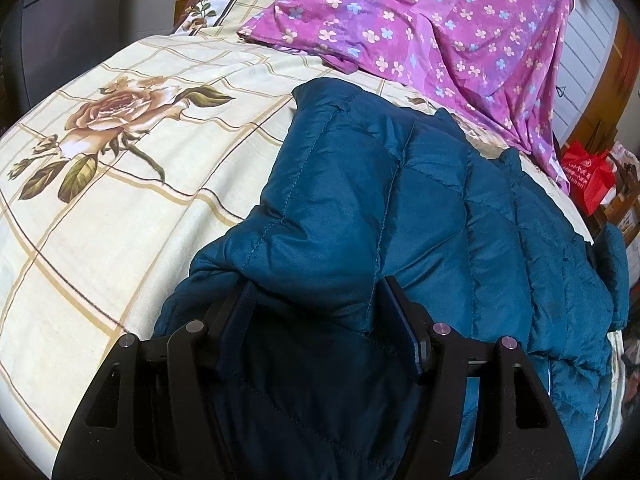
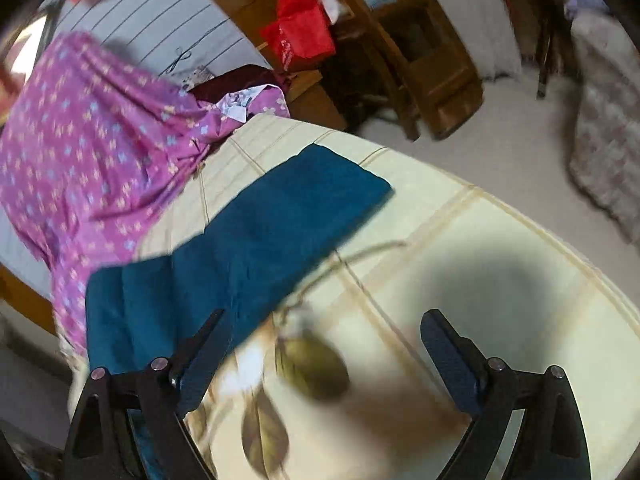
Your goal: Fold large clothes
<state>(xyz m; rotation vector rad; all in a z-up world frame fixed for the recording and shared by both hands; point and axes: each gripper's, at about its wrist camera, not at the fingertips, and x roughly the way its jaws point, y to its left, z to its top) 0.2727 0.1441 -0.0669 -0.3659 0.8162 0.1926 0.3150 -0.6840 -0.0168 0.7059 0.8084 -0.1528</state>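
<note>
A teal quilted puffer jacket (image 1: 400, 184) lies spread on a cream bed sheet with rose prints (image 1: 120, 200). My left gripper (image 1: 316, 284) is shut on a thick bunched fold at the jacket's near edge, and the padded fabric fills the gap between both fingers. In the blurred right wrist view, one flat part of the jacket (image 2: 256, 232) stretches across the sheet (image 2: 500, 248). My right gripper (image 2: 325, 314) stands open above the bare sheet, just right of the jacket, with nothing between its fingers.
A purple floral cloth (image 1: 440, 20) lies crumpled on the far side of the bed (image 2: 80, 140). Beyond the bed edge stand a red bag (image 2: 300, 36) and wooden furniture (image 2: 432, 60) on a pale floor.
</note>
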